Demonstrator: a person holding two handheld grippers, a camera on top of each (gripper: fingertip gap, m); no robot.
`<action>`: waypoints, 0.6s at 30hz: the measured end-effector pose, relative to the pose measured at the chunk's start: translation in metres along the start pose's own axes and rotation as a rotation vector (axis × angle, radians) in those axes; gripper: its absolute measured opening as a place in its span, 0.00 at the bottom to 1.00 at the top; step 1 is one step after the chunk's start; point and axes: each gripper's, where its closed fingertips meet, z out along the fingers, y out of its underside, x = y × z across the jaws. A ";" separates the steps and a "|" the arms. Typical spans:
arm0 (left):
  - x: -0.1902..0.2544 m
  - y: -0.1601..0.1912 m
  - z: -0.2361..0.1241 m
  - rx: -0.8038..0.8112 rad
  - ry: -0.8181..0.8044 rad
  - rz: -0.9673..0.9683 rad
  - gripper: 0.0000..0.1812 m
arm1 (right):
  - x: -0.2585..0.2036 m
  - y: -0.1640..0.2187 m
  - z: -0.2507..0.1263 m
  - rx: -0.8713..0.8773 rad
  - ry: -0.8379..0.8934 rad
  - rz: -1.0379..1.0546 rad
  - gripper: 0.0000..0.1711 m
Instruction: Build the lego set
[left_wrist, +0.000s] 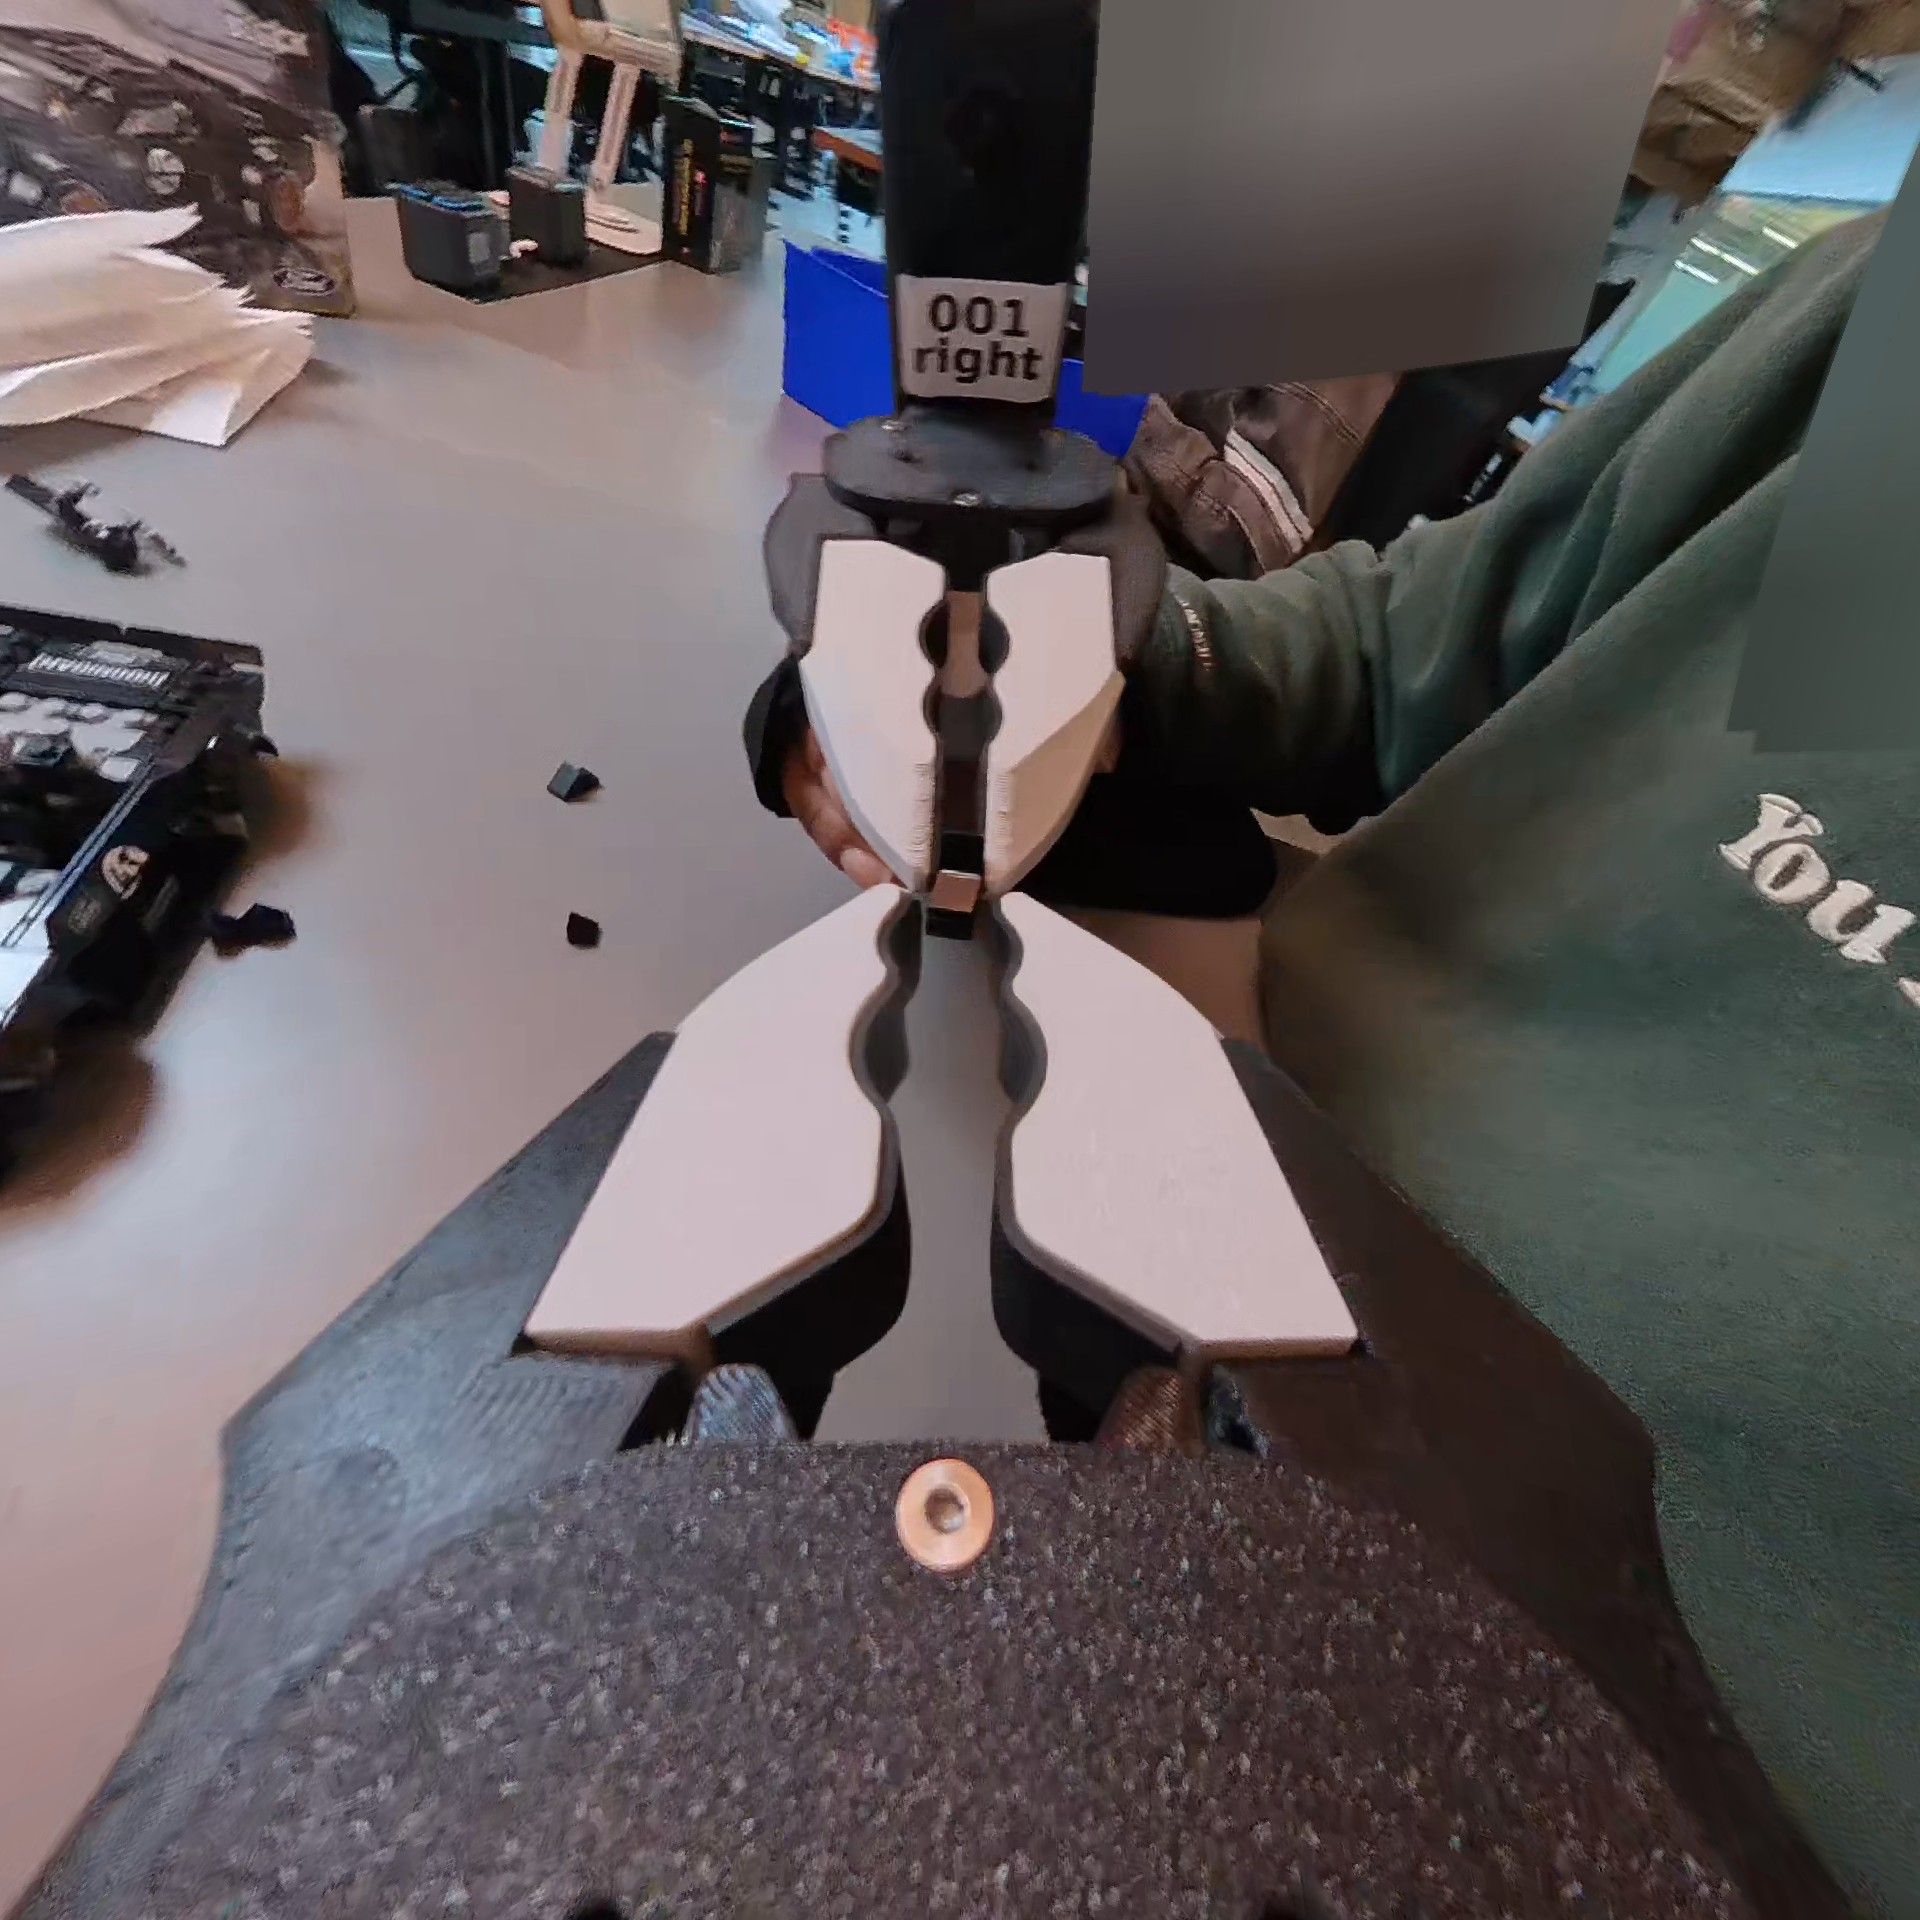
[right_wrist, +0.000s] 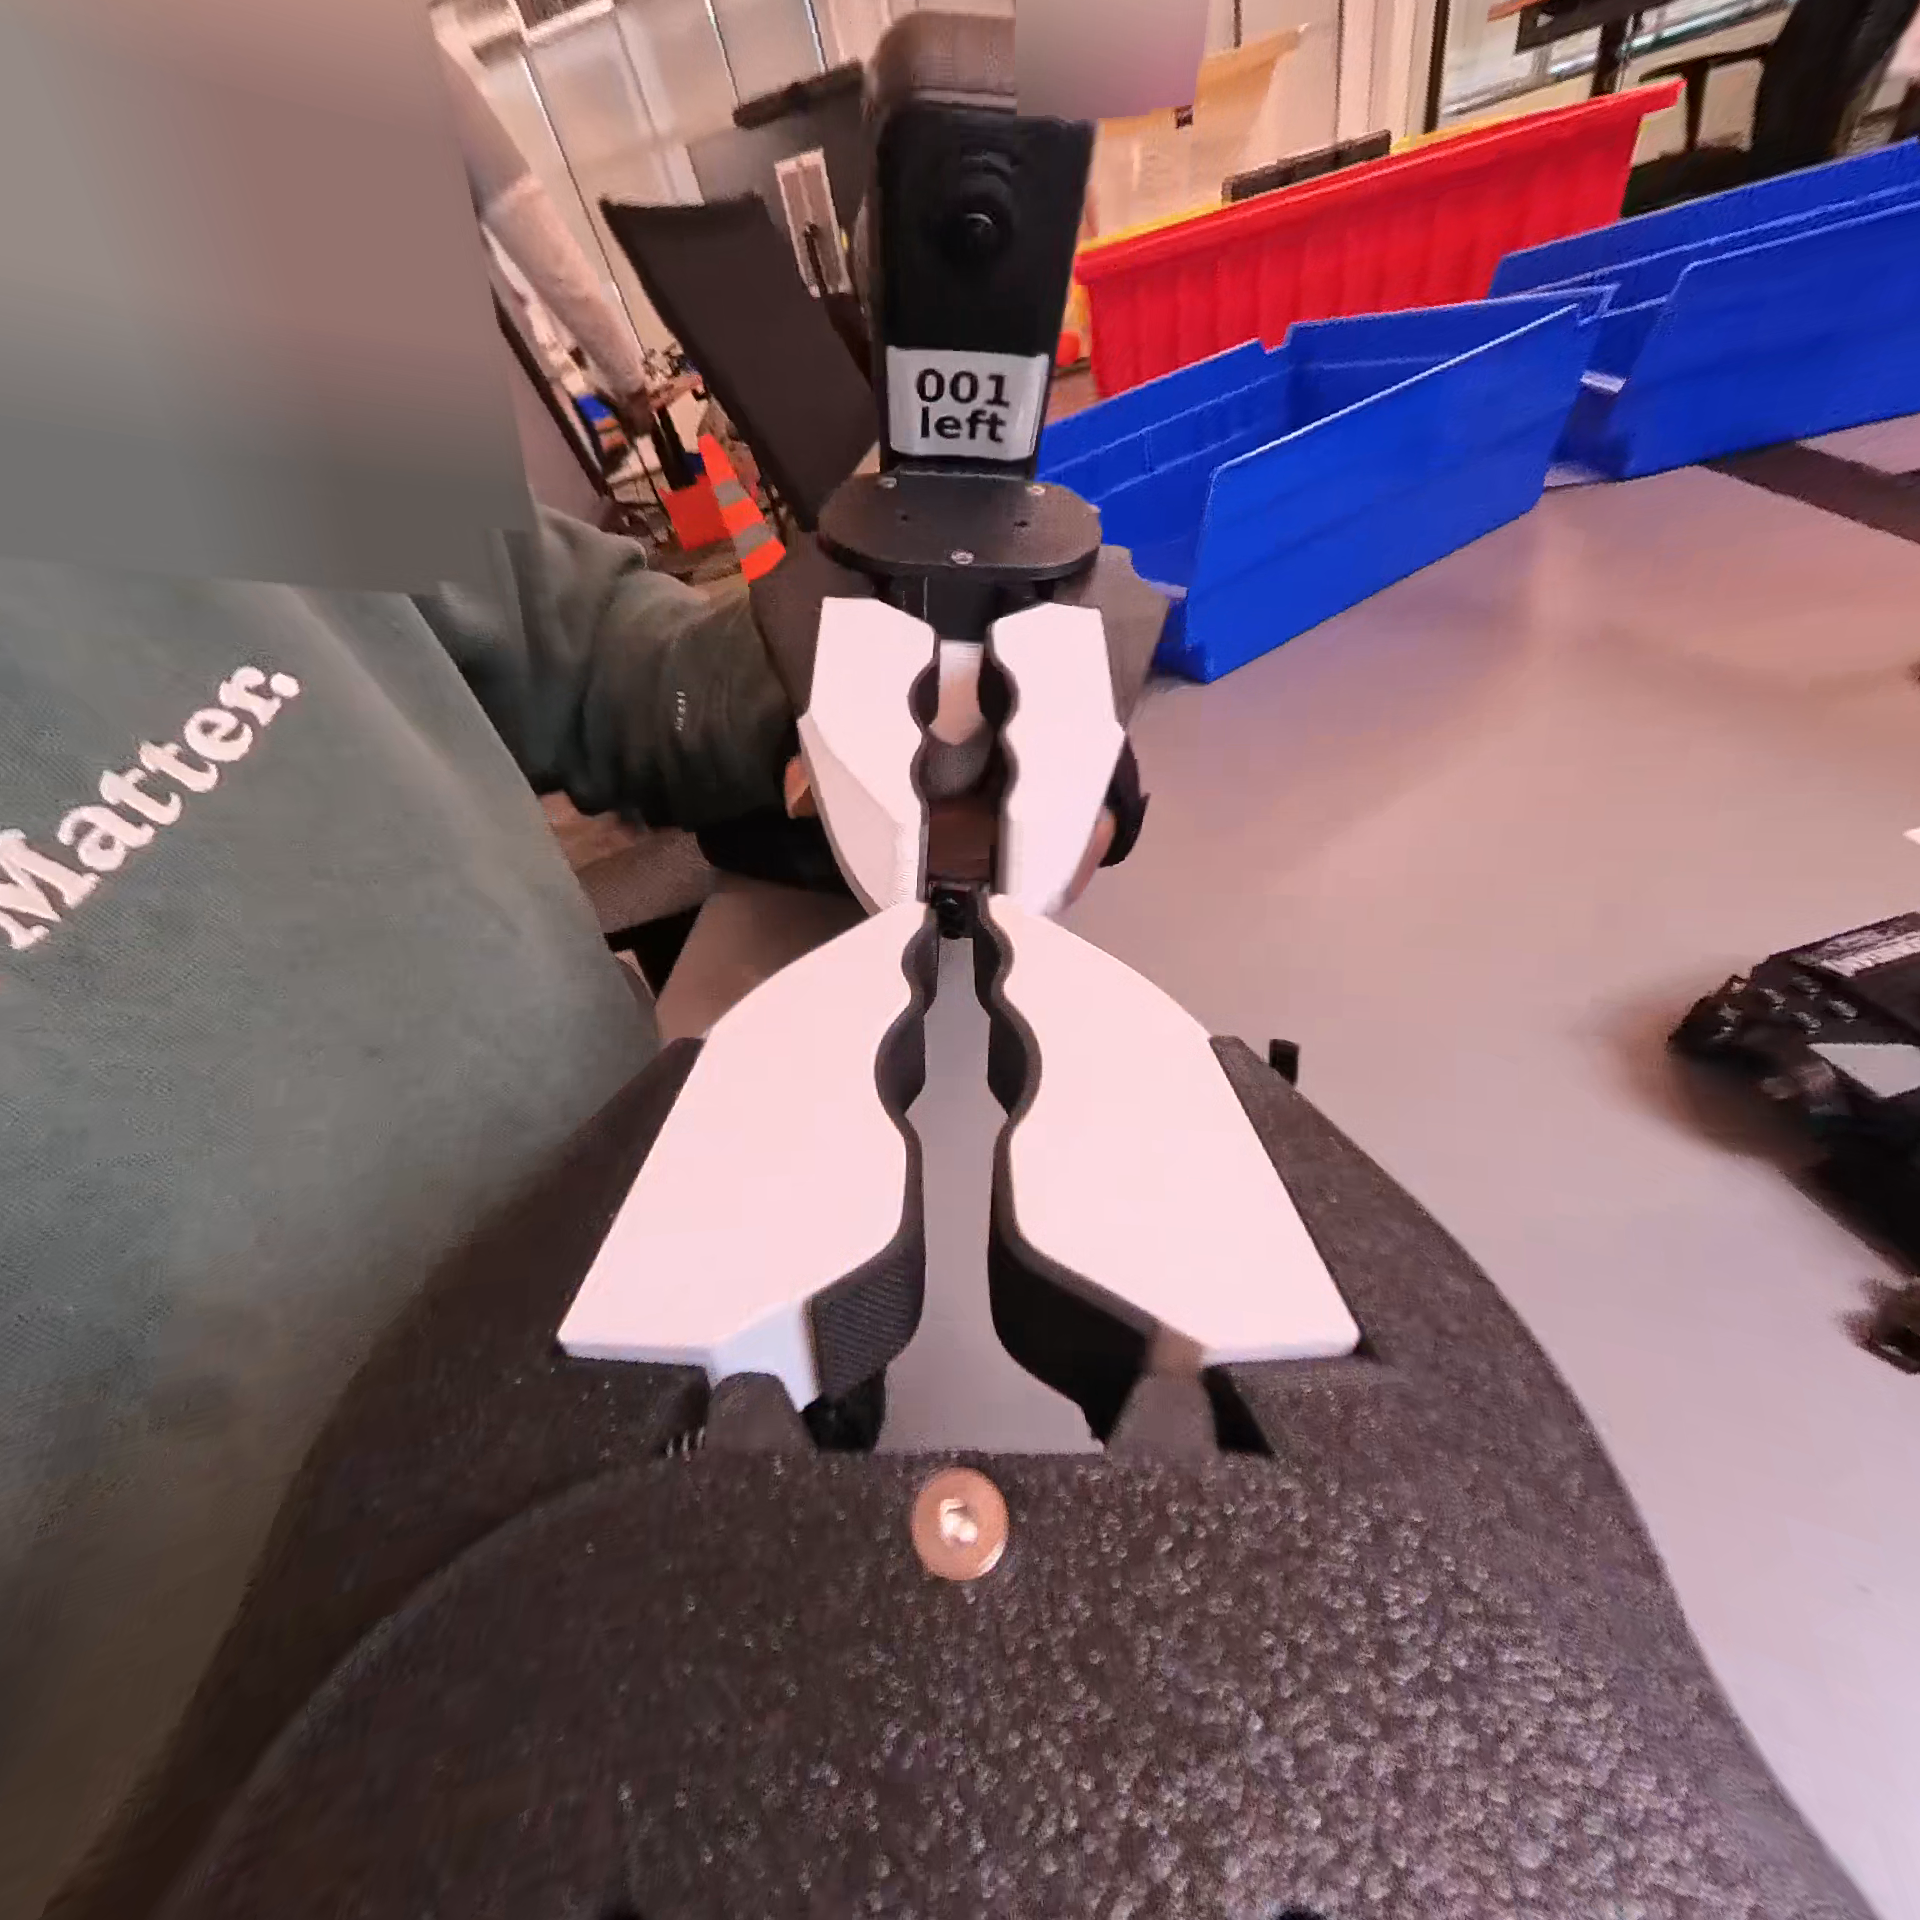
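**Two claws meet tip to tip over a small black piece**

A workshop with storage bins behind a pale grey table (left_wrist: 499, 582): a red bin (right_wrist: 1351, 239) and blue bins (right_wrist: 1382, 468) stand at the far edge, white paper bags (left_wrist: 125, 322) lie in a heap, and a black part-built lego model (left_wrist: 94, 790) sits on the table well apart from the action. Loose black bricks (left_wrist: 574, 781) lie scattered between the model and the claws. Above the table, held by a person in a green sweatshirt (left_wrist: 1558, 935), the left claw (left_wrist: 951, 920) and the right claw (right_wrist: 951, 920) point at each other, tips nearly touching. A small black lego piece (left_wrist: 951, 902) with a pale face sits pinched between them; the right claw is closed on it, while the left claw's fingers (left_wrist: 769, 1122) are drawn close about its near end, though whether they grip it cannot be told. The step in hand looks like a mid-air join or handover of one small part. The next move probably calls for a straight, steady push along the shared line, with neither claw loosening early.
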 end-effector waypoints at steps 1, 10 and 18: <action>0.000 -0.001 0.000 -0.003 0.005 0.011 0.05 | 0.000 -0.002 -0.001 0.011 -0.011 0.026 0.04; -0.008 -0.004 0.001 0.036 -0.031 -0.028 0.05 | 0.009 -0.004 -0.002 0.044 0.010 0.112 0.04; -0.016 -0.002 -0.002 0.045 -0.081 -0.030 0.05 | 0.018 -0.002 0.000 0.040 0.056 0.144 0.06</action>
